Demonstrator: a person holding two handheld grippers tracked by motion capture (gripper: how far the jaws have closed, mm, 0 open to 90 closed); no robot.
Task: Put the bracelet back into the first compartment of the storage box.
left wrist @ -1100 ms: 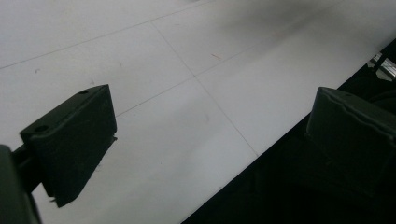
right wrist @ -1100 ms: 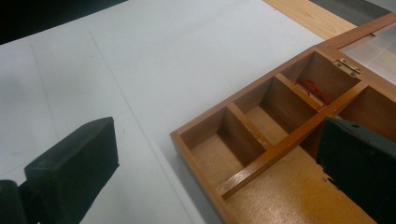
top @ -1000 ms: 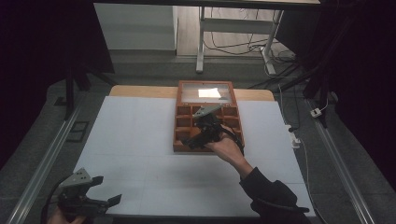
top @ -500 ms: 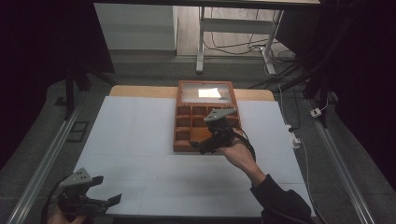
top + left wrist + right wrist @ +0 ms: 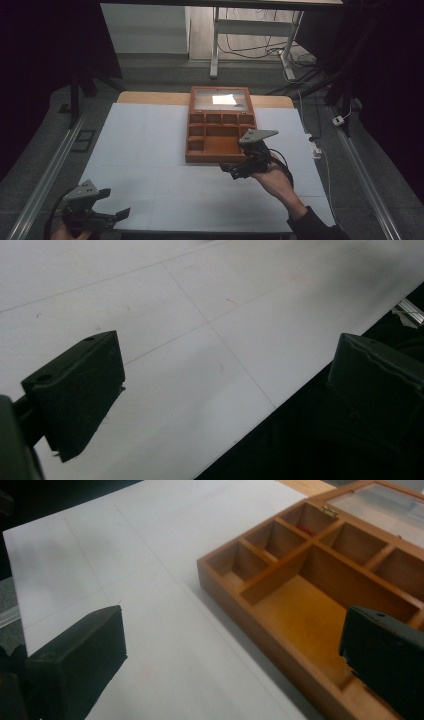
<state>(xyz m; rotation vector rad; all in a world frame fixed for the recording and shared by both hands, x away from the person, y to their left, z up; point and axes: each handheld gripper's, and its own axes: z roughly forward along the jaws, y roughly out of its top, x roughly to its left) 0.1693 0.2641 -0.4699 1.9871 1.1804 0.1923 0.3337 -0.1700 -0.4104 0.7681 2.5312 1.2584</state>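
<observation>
Compared with one second ago, the right gripper (image 5: pixel 239 167) has withdrawn from above the wooden compartment box (image 5: pixel 220 131) and now sits just off the box's near right corner, nearer the person. The box itself has not moved: it lies at the far centre of the table (image 5: pixel 150 150), lid open and laid back on the far side. The left gripper (image 5: pixel 107 215) is unchanged at the near left edge of the table.

The right hand (image 5: pixel 272 175) reaches in from the near right, forearm angled toward the box, the gripper pointing left along the box's near wall. In the right gripper view, its jaws stand wide apart and hold nothing; one jaw overlaps the box's near wall. In the left gripper view, the left jaws are likewise spread wide over the table edge, empty.
</observation>
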